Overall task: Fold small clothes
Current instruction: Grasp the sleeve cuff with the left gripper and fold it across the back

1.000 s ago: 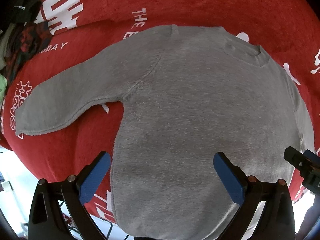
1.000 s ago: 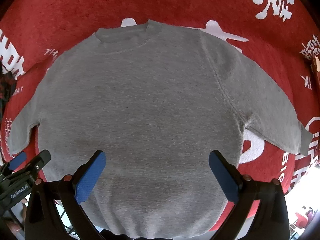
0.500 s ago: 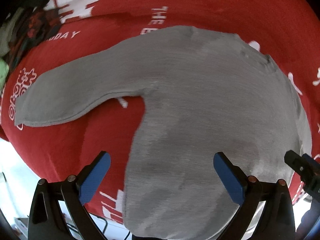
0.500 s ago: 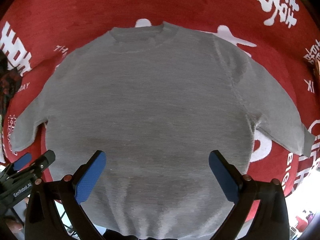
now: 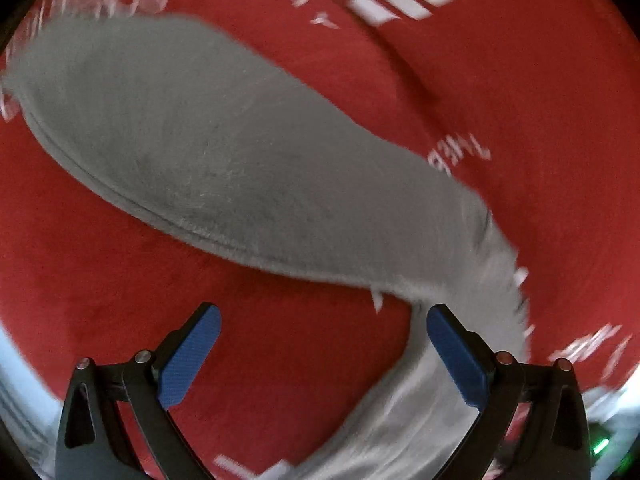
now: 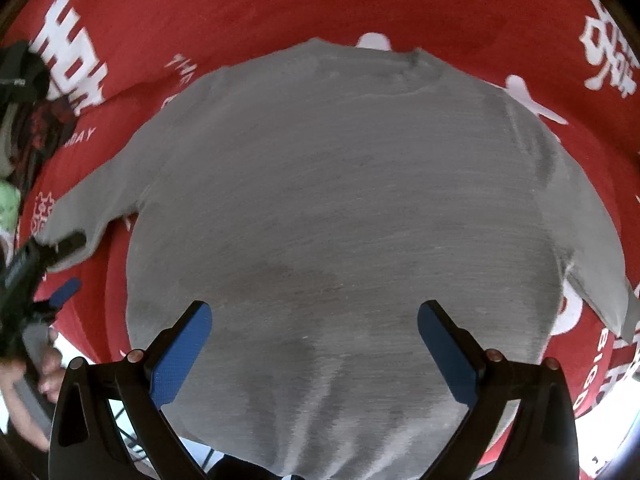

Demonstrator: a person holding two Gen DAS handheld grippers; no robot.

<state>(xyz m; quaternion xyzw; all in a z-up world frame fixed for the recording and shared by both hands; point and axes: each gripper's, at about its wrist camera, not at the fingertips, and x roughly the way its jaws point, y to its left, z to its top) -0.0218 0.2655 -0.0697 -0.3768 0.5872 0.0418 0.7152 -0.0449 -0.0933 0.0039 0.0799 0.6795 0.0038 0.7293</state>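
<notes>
On the red cloth [image 6: 280,12] with white lettering, a grey sweater [image 6: 340,200] lies flat, neck away from the right gripper [image 6: 314,346], whose jaws gape wide over its hem, holding nothing. The left gripper [image 5: 322,354] (also wide open, empty) hovers beside the left sleeve [image 5: 208,152].

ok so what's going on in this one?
A person with a handheld gripper in each hand is about to fold a grey sweater lying flat on a red blanket. Nothing is folded yet. The left gripper is over by the sweater's left sleeve, jaws open and empty. The right gripper hovers over the lower body of the sweater, jaws also open.
</notes>
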